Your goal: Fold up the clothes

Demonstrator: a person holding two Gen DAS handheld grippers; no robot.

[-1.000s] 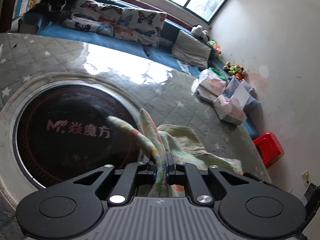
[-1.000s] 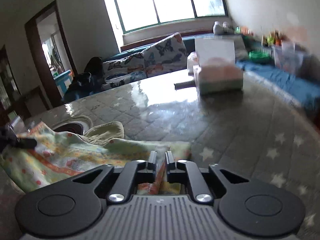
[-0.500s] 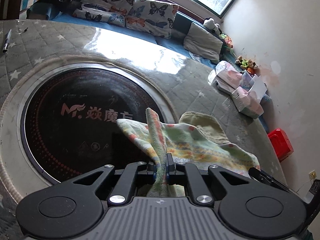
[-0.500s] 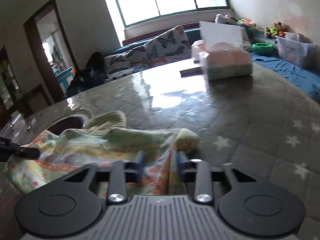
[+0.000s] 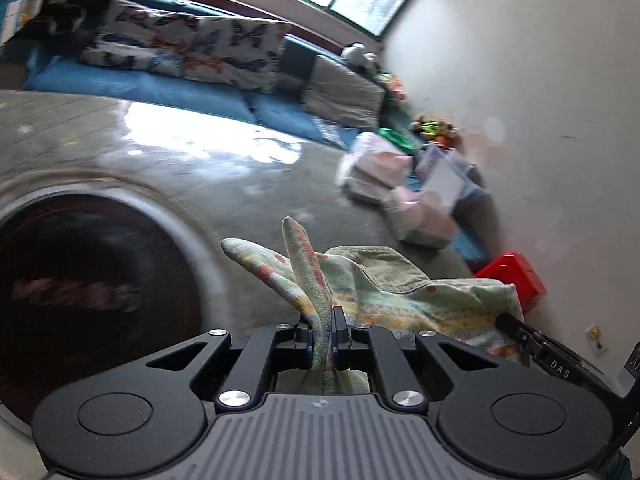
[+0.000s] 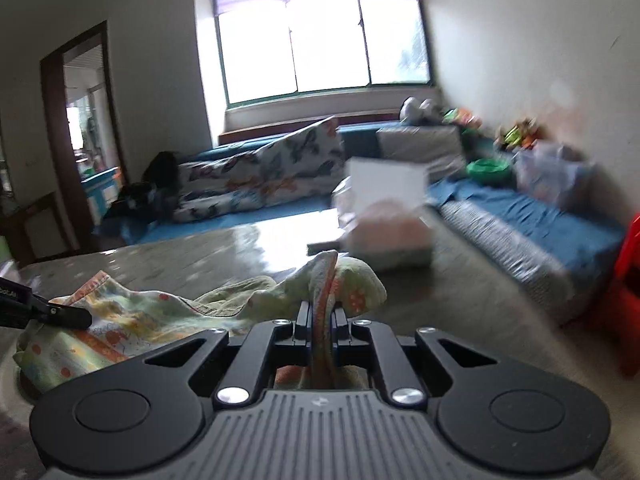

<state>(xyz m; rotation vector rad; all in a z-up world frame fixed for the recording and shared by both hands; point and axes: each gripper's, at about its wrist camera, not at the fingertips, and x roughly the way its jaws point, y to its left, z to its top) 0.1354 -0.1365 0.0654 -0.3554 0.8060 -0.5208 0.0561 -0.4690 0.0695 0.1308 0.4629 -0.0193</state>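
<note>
Garment [image 5: 420,300] pinched both ends, doorway [image 6: 76,140] right view only

You have two grippers at work, the left gripper [image 5: 321,334] and the right gripper [image 6: 321,326], and one patterned garment [image 5: 404,296] between them. One table [image 5: 240,176] carries one round dark cooktop [image 5: 92,280] (blurred) and two tissue packs [image 5: 416,216].
</note>
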